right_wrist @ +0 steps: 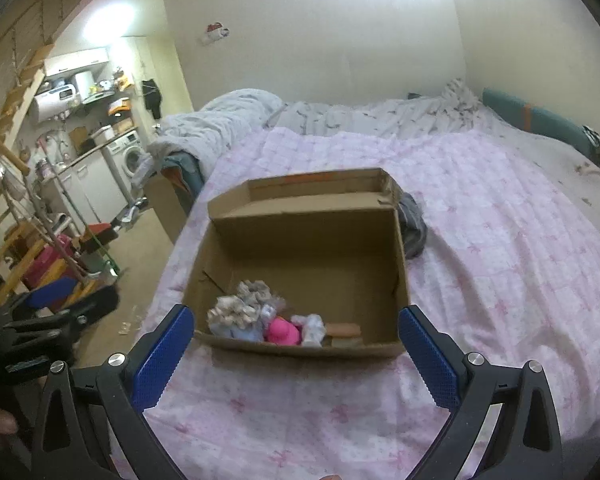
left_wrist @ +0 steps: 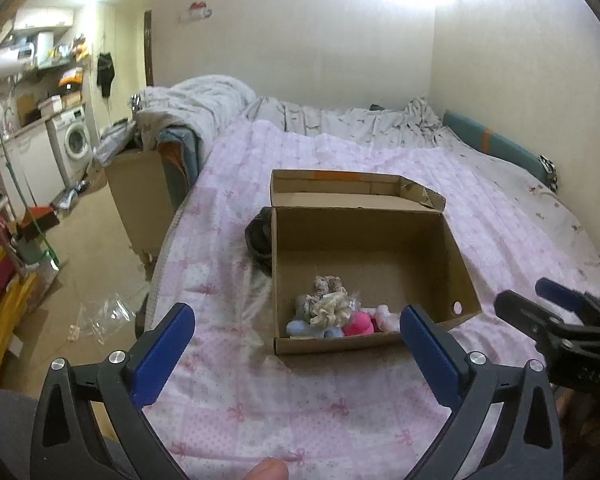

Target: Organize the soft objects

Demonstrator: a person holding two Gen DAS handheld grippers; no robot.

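Both claws I hold wide apart and empty: the left claw [left_wrist: 296,344] and the right claw [right_wrist: 296,344] hover just before the open cardboard box [left_wrist: 456,248] on the bed's pink quilt [left_wrist: 300,408]. Inside, at the near wall, lie cream scrunchies [left_wrist: 328,308] and a pink soft toy [right_wrist: 282,331].
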